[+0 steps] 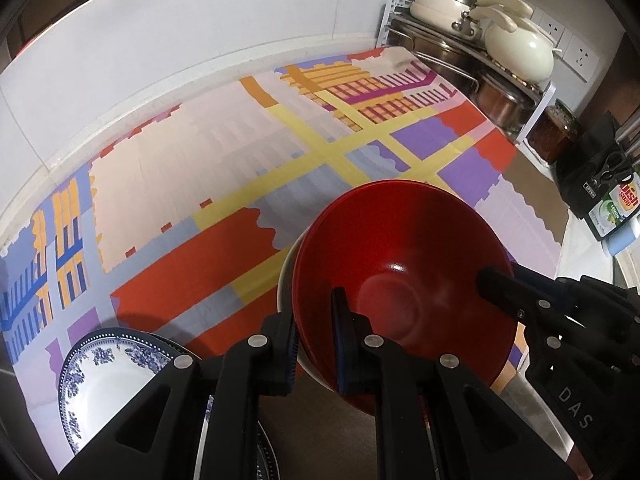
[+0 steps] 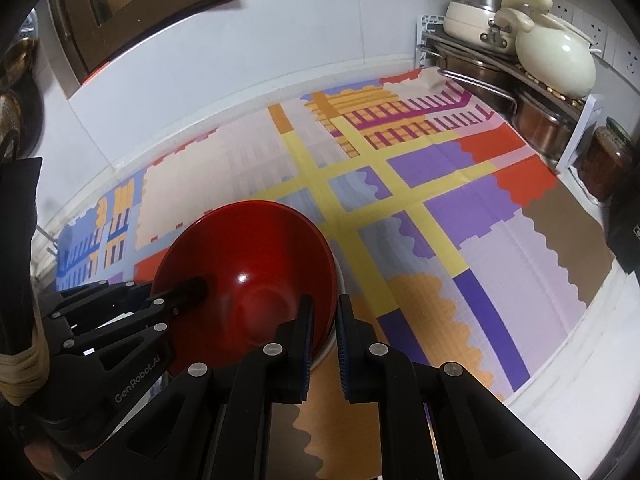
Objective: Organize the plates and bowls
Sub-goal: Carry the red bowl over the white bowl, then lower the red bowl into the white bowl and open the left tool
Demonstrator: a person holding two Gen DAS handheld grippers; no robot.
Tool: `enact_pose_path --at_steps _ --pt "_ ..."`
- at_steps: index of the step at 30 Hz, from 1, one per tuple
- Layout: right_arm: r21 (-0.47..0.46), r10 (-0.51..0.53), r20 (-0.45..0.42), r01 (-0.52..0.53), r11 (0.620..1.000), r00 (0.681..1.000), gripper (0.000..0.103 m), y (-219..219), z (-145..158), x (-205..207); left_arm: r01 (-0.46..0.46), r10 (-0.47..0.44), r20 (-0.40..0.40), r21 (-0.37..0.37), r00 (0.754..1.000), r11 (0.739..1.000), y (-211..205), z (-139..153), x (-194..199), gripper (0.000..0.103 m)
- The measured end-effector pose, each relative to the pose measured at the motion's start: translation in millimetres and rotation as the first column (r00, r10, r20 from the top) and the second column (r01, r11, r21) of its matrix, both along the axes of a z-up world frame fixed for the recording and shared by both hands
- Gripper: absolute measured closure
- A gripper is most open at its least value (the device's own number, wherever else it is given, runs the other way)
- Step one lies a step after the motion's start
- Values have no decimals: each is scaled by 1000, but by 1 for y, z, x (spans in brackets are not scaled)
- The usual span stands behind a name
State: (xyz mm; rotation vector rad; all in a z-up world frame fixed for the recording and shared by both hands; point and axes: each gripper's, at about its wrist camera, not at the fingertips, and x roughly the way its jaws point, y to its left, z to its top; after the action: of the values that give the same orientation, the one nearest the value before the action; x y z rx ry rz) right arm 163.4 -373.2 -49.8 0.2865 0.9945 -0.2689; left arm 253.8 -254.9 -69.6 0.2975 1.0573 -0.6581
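A red bowl point(image 1: 400, 280) nests in a white bowl point(image 1: 286, 276) above the patterned cloth. My left gripper point(image 1: 316, 344) is shut on the left rims of the stacked bowls, one finger outside the white bowl and one inside the red. My right gripper point(image 2: 322, 344) is shut on the right rims of the same red bowl point(image 2: 248, 280), the white bowl's edge point(image 2: 326, 354) showing between its fingers. Each gripper shows in the other's view, right point(image 1: 504, 288) and left point(image 2: 188, 290). A blue-and-white plate point(image 1: 108, 372) lies at the lower left, under my left gripper.
The colourful cloth point(image 2: 420, 208) covers the counter up to the white tiled wall. A rack point(image 2: 500, 76) with steel pans, cream pots and a ladle stands at the back right. A jar point(image 2: 608, 160) and a dish soap pack point(image 1: 616, 208) sit at the right edge.
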Motion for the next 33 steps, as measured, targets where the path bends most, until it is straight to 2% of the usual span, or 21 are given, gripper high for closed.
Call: enact_pose_path --at_steps 10,15,17,21,22,25,33 --pt "5 15 -27 -15 1000 1000 90 1 -11 0 18 -18 -12 23 1000 1000 -3 -7 0 81" --pt "11 16 -34 -16 1000 999 90 1 -15 0 34 -34 -24 19 999 999 -4 -7 0 73" --pt "12 17 -36 -17 1000 999 90 0 -15 0 47 -46 -23 18 999 999 -5 -5 -2 66" --pt "10 14 -35 -14 1000 999 90 1 -16 0 64 -64 -22 6 998 998 -6 0 -4 58" --pt "14 14 -37 -13 1000 999 89 0 -17 0 65 -65 -21 3 998 998 -6 2 -5 55" --pt "14 12 -24 -12 1000 1000 77 -1 -14 -2 59 -60 20 9 998 998 -5 9 -6 49" --pt "-3 -14 32 14 1000 999 70 -2 6 -9 59 -58 46 -23 997 998 3 27 -6 45"
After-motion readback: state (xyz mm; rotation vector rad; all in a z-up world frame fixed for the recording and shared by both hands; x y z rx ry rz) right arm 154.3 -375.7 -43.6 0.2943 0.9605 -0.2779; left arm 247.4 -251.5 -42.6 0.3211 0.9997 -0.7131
